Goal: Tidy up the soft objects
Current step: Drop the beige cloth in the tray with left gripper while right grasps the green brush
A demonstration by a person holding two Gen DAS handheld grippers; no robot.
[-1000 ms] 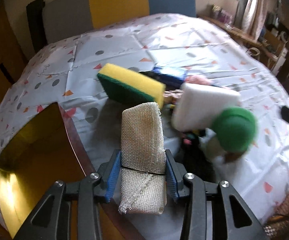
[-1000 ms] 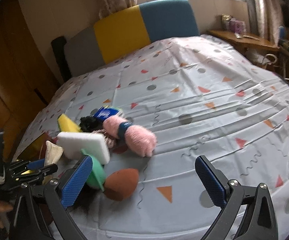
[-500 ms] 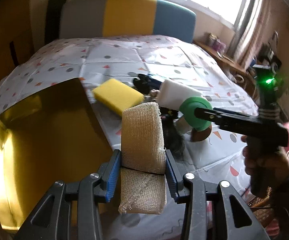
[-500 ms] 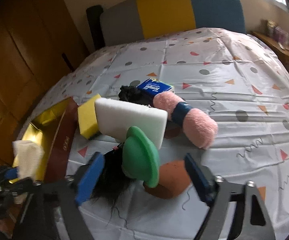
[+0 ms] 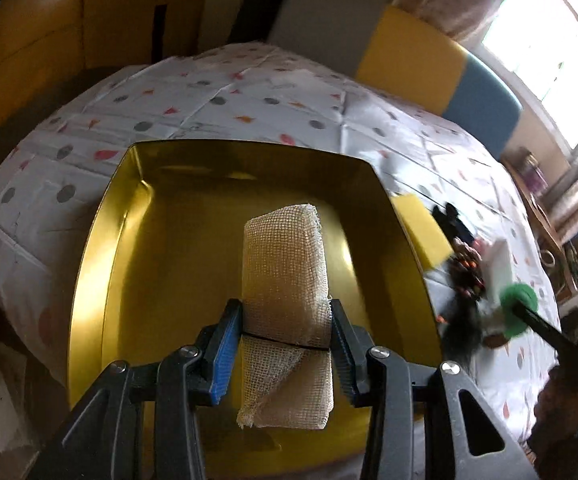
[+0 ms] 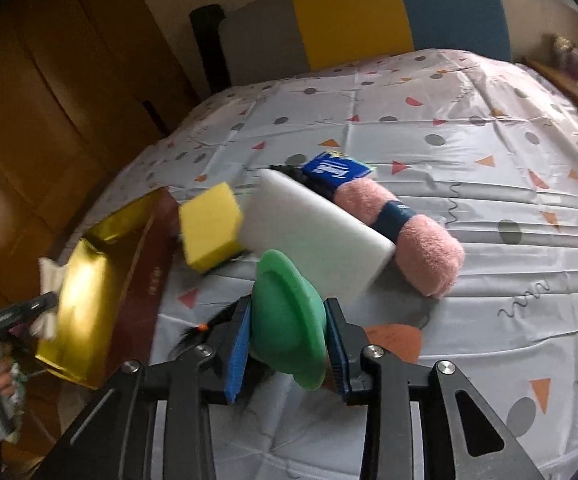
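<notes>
The left gripper [image 5: 287,354] is squeezed on a mesh sponge [image 5: 285,280], which hangs over the middle of the gold tray [image 5: 101,248]. The sponge looks light and squashy, so a soft hold around its middle should do.

The right gripper [image 6: 287,354] is squeezed on a green squishy thing [image 6: 287,320] over the near part of the table. It looks bendy and may slip.

Farther back lie a yellow sponge [image 6: 209,232] by the tray's edge, a white foam block [image 6: 313,236] and a pink rolled towel [image 6: 405,236].
</notes>
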